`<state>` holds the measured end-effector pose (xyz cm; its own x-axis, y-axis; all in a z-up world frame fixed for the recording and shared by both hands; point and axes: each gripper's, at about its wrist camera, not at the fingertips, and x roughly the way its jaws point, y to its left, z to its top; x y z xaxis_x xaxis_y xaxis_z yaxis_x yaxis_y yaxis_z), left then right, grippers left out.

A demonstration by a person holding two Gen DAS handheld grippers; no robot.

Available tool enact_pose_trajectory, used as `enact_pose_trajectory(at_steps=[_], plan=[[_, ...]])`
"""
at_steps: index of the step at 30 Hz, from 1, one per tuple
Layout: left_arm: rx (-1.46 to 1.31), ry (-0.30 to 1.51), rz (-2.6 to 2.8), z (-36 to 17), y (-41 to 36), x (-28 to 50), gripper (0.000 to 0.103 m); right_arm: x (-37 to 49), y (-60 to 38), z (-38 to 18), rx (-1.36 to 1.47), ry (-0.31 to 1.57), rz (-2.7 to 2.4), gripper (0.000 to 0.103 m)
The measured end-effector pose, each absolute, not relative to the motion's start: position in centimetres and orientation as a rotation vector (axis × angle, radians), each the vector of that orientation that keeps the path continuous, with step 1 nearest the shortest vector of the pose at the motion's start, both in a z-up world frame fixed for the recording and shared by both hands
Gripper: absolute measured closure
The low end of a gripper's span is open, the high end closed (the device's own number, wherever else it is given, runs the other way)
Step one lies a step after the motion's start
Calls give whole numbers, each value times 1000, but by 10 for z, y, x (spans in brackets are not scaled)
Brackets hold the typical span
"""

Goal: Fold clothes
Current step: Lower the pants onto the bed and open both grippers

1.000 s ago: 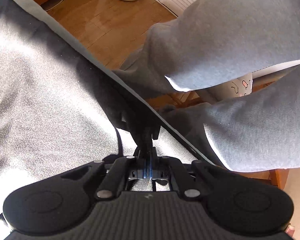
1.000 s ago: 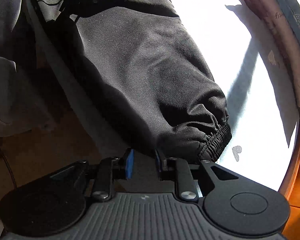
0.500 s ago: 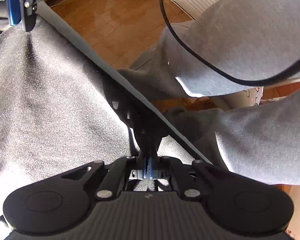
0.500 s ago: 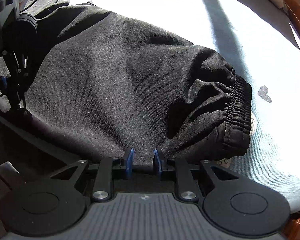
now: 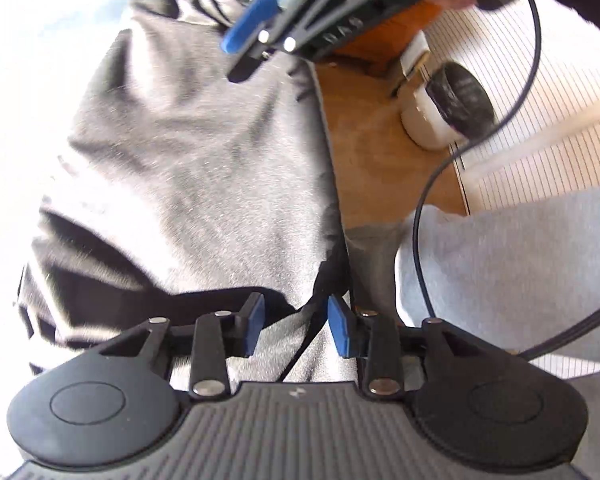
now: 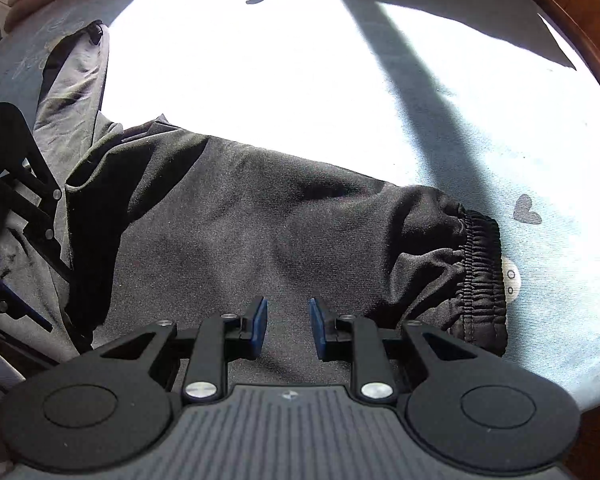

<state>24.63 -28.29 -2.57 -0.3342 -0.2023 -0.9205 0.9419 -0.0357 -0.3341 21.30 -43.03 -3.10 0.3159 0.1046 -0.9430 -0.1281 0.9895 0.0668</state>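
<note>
Black trousers (image 5: 196, 168) lie across the pale blue bed sheet (image 6: 300, 80), their elastic end (image 6: 480, 272) at the right in the right wrist view. My left gripper (image 5: 296, 324) hangs over the cloth near the bed's edge. Its jaws are opening, and the pads stand clear of the fabric and a thin black cord beneath them. My right gripper (image 6: 288, 324) points down into the trousers, its blue pads a little apart with bunched cloth filling the gap. In the left wrist view the right gripper (image 5: 244, 52) is at the far end of the cloth, which creases toward it.
A person's grey-clad leg (image 5: 520, 260) stands beside the bed. On the wooden floor (image 5: 380, 160) sits a white bin with a black liner (image 5: 448, 108). A black cable (image 5: 432, 184) hangs across the view. The wooden bed frame (image 6: 588, 12) curves along the right.
The left jaws have parted and let go of the cloth edge they pinched. Both grippers rolled and shifted, and the trousers now lie further onto the bed.
</note>
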Motion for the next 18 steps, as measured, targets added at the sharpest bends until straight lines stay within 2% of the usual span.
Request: enact_pose_trajectory(at_steps=[4,10,18], plan=[[631,1395,-1232,-20,-223,284,63,235,-406,-27,46,1235,171,76],[364,1494,-861,-38,-152,315,63,267,-363,-15,96,1219,246,76],[145,1502,-719,-49,-120,301,50,283,-313,-5,67,1247,382,72]])
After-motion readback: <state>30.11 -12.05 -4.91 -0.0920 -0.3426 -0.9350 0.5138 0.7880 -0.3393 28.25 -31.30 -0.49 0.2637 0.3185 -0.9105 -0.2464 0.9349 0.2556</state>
